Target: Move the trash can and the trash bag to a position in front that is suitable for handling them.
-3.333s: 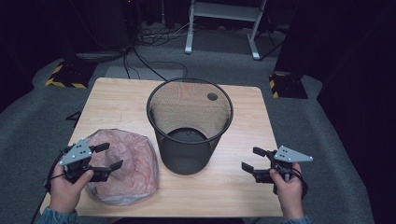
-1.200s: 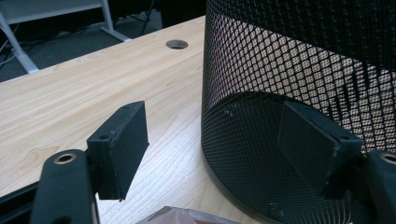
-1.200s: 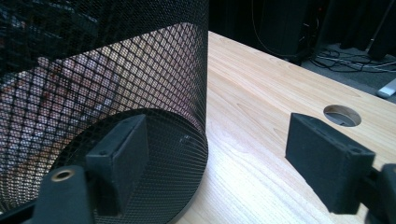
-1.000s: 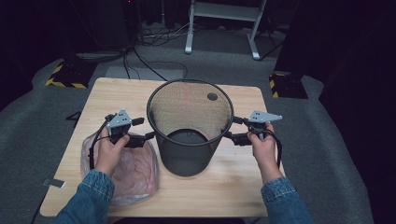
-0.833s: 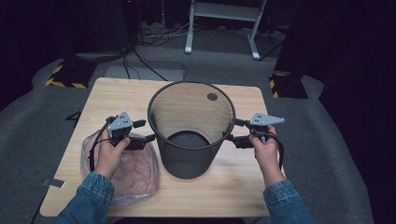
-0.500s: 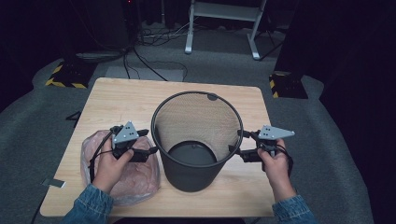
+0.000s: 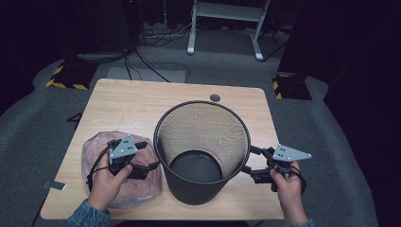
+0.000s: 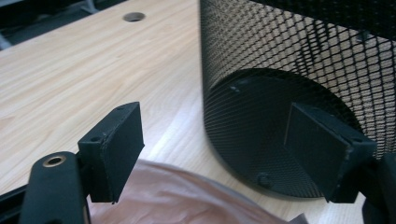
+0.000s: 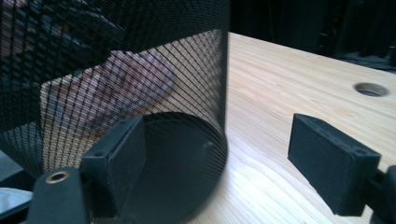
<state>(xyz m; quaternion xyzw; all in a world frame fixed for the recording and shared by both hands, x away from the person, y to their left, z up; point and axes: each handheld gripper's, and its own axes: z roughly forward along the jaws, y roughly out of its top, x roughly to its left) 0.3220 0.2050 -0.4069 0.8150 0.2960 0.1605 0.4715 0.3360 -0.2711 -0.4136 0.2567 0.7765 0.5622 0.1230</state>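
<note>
The mesh wastebasket (image 7: 202, 151) stands upright between both tongs; left tongs (image 7: 150, 155) and right tongs (image 7: 248, 161), both spread wide, apparently gripping nothing, with the right seemingly nearer its wall.

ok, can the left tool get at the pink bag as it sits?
Probably yes: the left tool hangs open right over the pink bag, nothing between them; the bin stands beside it.

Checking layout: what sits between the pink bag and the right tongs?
The black mesh bin stands between the pink bag and the right tongs, seen in the high view.
</note>
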